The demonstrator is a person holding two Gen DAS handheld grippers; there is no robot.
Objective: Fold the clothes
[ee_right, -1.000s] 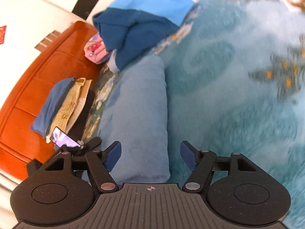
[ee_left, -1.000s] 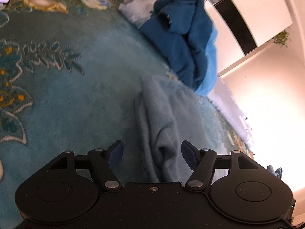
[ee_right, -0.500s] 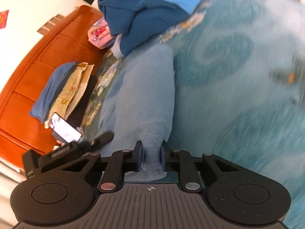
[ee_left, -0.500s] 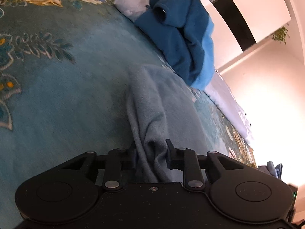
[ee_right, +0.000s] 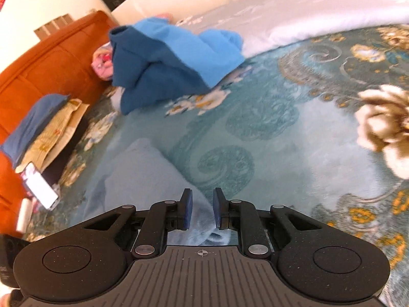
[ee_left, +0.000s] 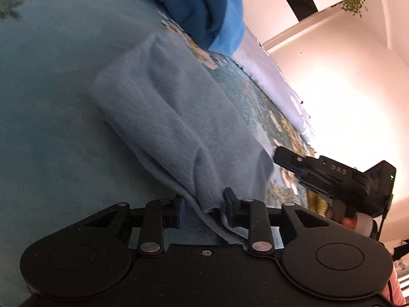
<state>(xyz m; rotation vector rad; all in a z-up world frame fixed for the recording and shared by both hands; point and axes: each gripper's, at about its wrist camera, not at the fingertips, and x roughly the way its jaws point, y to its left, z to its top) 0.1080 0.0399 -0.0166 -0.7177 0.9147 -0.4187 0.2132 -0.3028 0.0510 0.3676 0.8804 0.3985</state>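
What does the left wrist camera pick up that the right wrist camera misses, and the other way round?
Only the left wrist view shows the right claw from the side and a hanging plant. Only the right wrist view shows the orange headboard, a phone and a folded stack. Both show the grey-blue garment held at its near edge, the left claw opening slightly around it, the dark blue clothes pile and the teal floral bedspread.

Pale grey-blue fleece garment (ee_left: 179, 117), folded into a long narrow strip with soft creases, lies on the teal patterned bedspread (ee_left: 46, 97); its near end is raised off the surface and bunched. A heap of dark blue and bright blue clothes (ee_right: 163, 61) sits unfolded further back, well apart from the strip.
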